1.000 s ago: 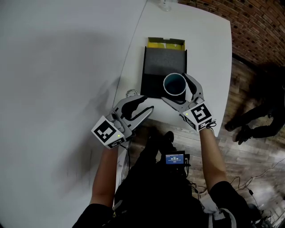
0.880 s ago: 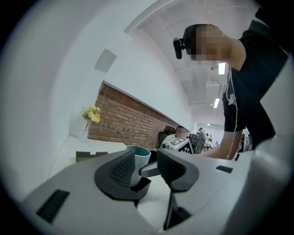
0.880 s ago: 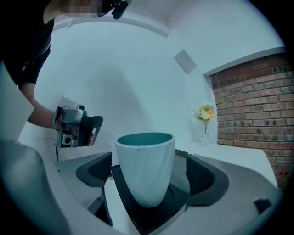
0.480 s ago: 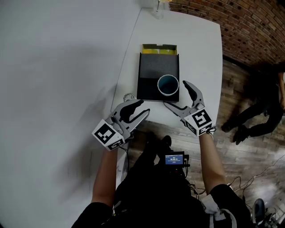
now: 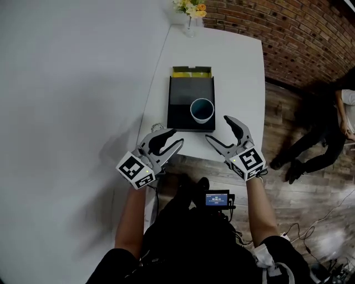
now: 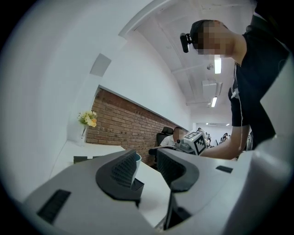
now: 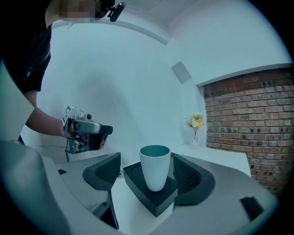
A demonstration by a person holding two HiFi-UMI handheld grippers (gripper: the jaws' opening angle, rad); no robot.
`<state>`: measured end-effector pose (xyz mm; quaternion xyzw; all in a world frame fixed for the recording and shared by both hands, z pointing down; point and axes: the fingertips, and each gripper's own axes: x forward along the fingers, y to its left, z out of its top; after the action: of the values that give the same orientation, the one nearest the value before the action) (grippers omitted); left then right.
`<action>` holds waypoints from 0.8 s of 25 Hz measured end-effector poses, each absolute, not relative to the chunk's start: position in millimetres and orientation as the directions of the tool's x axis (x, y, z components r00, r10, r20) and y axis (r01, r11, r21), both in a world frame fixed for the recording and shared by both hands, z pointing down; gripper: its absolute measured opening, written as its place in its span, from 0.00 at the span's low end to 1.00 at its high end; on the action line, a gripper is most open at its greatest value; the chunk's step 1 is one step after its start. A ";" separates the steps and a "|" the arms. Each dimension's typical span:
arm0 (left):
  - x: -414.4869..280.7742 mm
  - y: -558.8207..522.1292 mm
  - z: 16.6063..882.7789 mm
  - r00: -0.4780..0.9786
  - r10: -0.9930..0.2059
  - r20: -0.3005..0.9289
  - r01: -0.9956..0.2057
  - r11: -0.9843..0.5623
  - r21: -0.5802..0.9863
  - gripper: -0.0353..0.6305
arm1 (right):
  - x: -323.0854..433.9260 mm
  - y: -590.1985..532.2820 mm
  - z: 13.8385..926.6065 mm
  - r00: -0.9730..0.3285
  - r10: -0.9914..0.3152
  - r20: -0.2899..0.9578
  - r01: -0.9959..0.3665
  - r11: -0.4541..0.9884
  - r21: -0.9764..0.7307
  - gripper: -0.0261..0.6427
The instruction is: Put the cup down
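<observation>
A white cup (image 5: pixel 201 110) with a teal inside stands upright on the near right part of a flat black box (image 5: pixel 182 95) on the white table (image 5: pixel 238 66). My right gripper (image 5: pixel 218 128) sits just short of the cup, near the table's front edge. Its jaws are closing and nothing is between them. In the right gripper view the cup (image 7: pixel 155 167) stands free ahead of the ribbed pads (image 7: pixel 106 172). My left gripper (image 5: pixel 176 137) hovers at the table's near left corner, open and empty, and the cup's rim (image 6: pixel 137 158) peeks past its left pad.
A yellow flap (image 5: pixel 191 72) shows at the box's far end. A small vase of flowers (image 5: pixel 190 11) stands at the table's far corner by a brick wall (image 5: pixel 288 28). A seated person (image 5: pixel 327 133) is on the wooden floor to the right.
My right gripper, whose jaws stood around the cup a second ago, has drawn back toward the table's near edge. The cup stays on the box. The left gripper has hardly moved.
</observation>
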<state>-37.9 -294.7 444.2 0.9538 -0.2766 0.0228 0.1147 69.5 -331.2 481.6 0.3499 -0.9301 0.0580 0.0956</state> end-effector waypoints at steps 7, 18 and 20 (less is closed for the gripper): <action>-30.0 -285.7 437.7 0.859 -0.505 0.090 -0.512 -0.836 0.199 0.27 | 65.8 -308.1 459.5 -0.749 -0.631 0.201 -0.650 0.759 -0.040 0.42; -14.9 -278.8 432.6 0.876 -0.478 0.071 -0.482 -0.858 0.177 0.27 | 52.3 -293.4 442.4 -0.748 -0.641 0.175 -0.658 0.751 -0.057 0.15; -13.2 -277.9 430.8 0.876 -0.478 0.068 -0.482 -0.859 0.173 0.27 | 50.5 -292.4 439.6 -0.750 -0.639 0.170 -0.656 0.752 -0.064 0.11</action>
<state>-13.2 -277.9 430.8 0.9640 -0.2489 0.0111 0.0928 50.5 -292.4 439.6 0.3468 -0.9335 0.0597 0.0690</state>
